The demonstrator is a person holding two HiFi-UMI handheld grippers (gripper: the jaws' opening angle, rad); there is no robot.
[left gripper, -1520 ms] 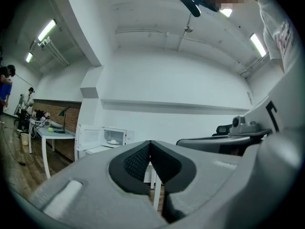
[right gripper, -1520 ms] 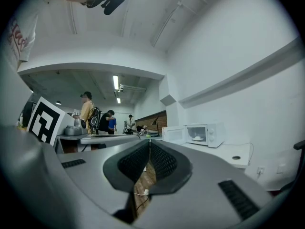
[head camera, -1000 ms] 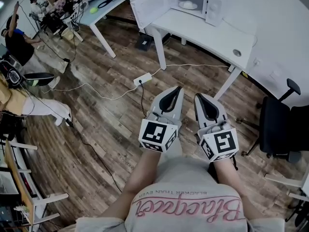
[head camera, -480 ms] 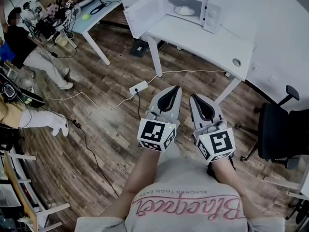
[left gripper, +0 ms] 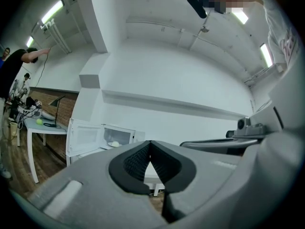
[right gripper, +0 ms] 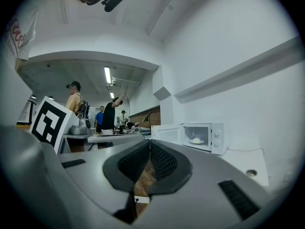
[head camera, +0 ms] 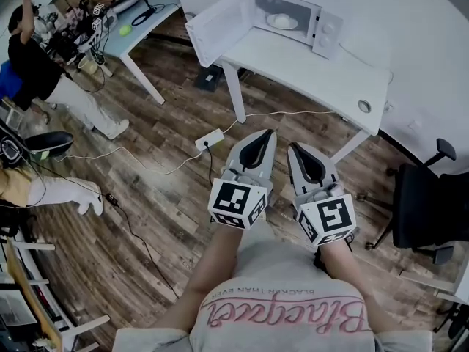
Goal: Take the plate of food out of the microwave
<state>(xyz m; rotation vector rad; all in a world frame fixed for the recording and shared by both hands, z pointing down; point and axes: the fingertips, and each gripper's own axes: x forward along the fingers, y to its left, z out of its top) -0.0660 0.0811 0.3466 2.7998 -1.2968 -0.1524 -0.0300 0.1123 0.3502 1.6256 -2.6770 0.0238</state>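
Note:
A white microwave point(head camera: 293, 17) stands at the far end of a white table point(head camera: 322, 68), its door point(head camera: 214, 26) swung open to the left. Inside it sits a plate of pale food point(head camera: 282, 22), which also shows small in the left gripper view point(left gripper: 114, 144) and the right gripper view point(right gripper: 196, 140). My left gripper point(head camera: 266, 135) and right gripper point(head camera: 294, 147) are held side by side above the wooden floor, well short of the table. Both point level toward the microwave. Both are shut, with nothing between the pads point(left gripper: 138, 162) point(right gripper: 163, 162).
A power strip point(head camera: 210, 138) and cables lie on the floor in front of the table's legs. A black office chair point(head camera: 425, 211) stands at the right. A second table point(head camera: 146, 13) and people point(head camera: 40, 72) are at the far left. The table has a cable hole point(head camera: 365, 106).
The table and microwave have come nearer and lower in the head view as I walk toward them. Both grippers keep their place and stay shut. People at the left have shifted.

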